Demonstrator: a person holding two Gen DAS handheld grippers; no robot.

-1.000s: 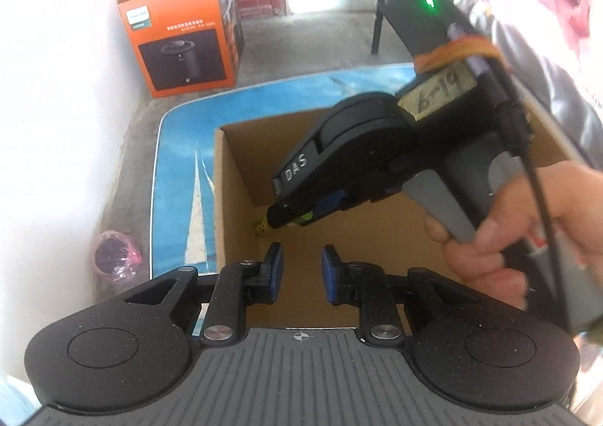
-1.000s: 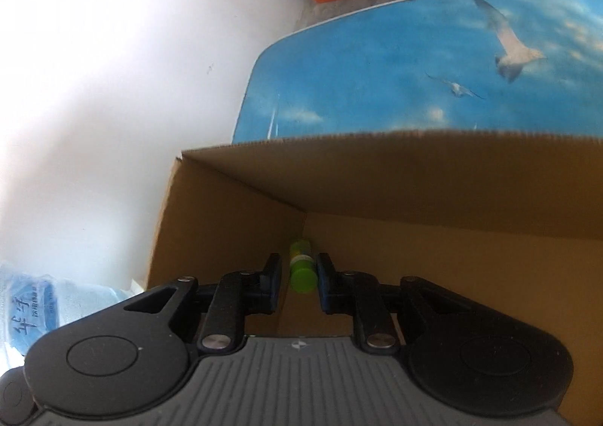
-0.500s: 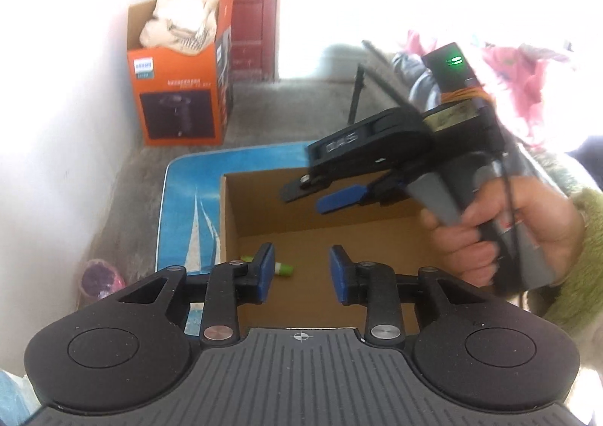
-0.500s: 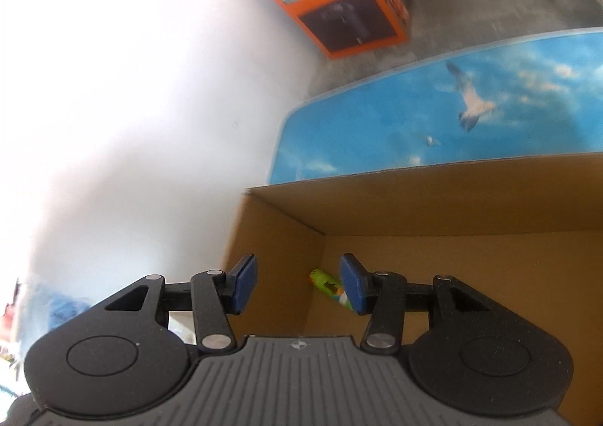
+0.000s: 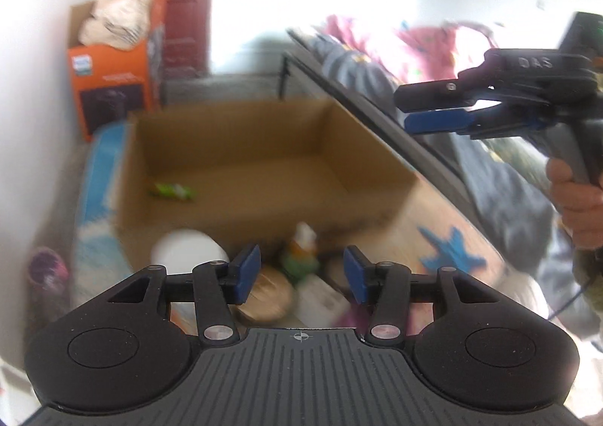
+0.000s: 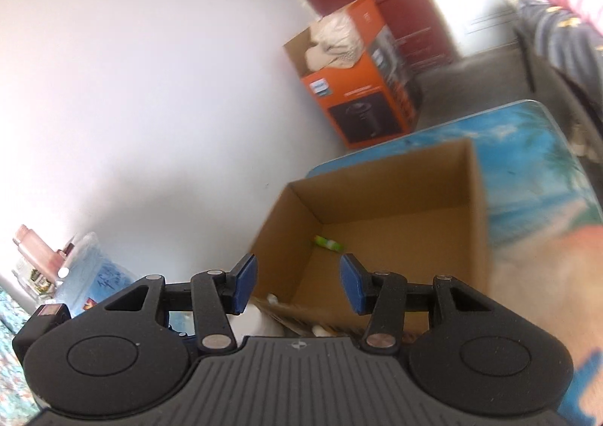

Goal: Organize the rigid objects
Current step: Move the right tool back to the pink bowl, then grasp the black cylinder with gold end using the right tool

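- Left tool [image 5: 301, 273] spread wide, nothing between its blue pads, hovering above a blurred cluster of items in front of the cardboard box [image 5: 241, 215].
- Right tool [image 6: 296, 288] likewise spread apart and empty, held over the near-left corner of the cardboard box [image 6: 478, 199]; seen side-on at upper right in the left wrist view [image 5: 433, 109], gripped by a hand [image 5: 576, 203], well above and to the right of the box.
- Green tube [image 5: 173, 191] lying on its side on the box floor, near the left wall, apart from both tools; same green tube [image 6: 328, 243] visible in the right wrist view close to the far-left inner corner.
- Box open-topped, standing on a counter [image 6: 546, 147] printed with a blue beach scene.
- In front of the box, just beyond the left tool's pads: a white round container [image 5: 188, 249], a small green-and-white bottle [image 5: 301, 256], a tan round object [image 5: 267, 294]; too blurred to identify further.
- Orange carton [image 6: 361, 101] stuffed with pale cloth on the floor beyond the counter, beside a dark red door [image 5: 158, 3].
- White wall [image 6: 132, 68] to the left.
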